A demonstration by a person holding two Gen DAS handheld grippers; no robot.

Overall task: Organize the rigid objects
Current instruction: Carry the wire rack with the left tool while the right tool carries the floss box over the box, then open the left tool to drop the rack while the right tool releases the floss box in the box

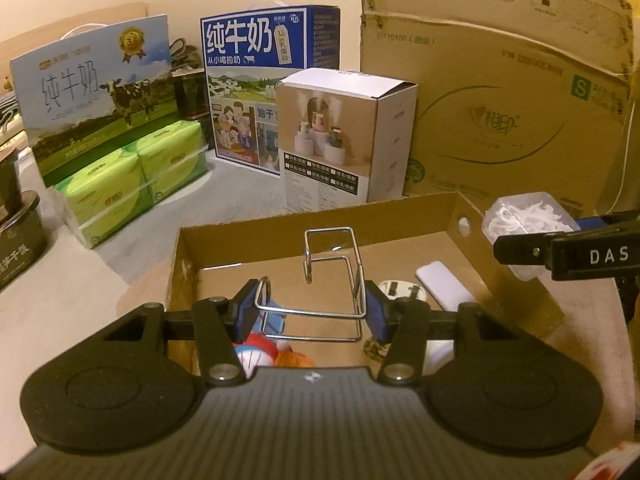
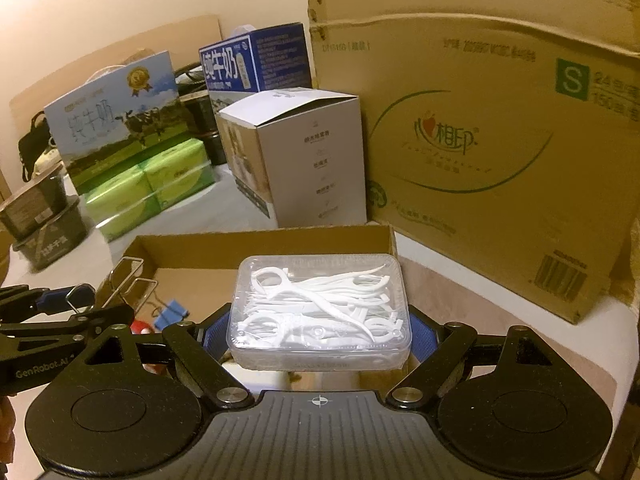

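My left gripper (image 1: 312, 314) is shut on a bent wire rack (image 1: 332, 276), held above the shallow cardboard tray (image 1: 460, 204). My right gripper (image 2: 318, 334) is shut on a clear plastic box of white floss picks (image 2: 320, 312), also over the tray (image 2: 264, 240). The same floss box (image 1: 524, 220) shows at the right of the left wrist view, and the wire rack (image 2: 128, 280) at the left of the right wrist view. In the tray lie a white plug (image 1: 400, 290), a white flat block (image 1: 442, 282), a blue binder clip (image 2: 172, 312) and a small blue-and-white figure (image 1: 256, 350).
Behind the tray stand a large brown carton (image 1: 512, 92), a white product box (image 1: 340, 136), two milk cartons (image 1: 264, 80) (image 1: 96, 92) and green tissue packs (image 1: 132, 172). Dark food tubs (image 2: 44, 220) sit at the left.
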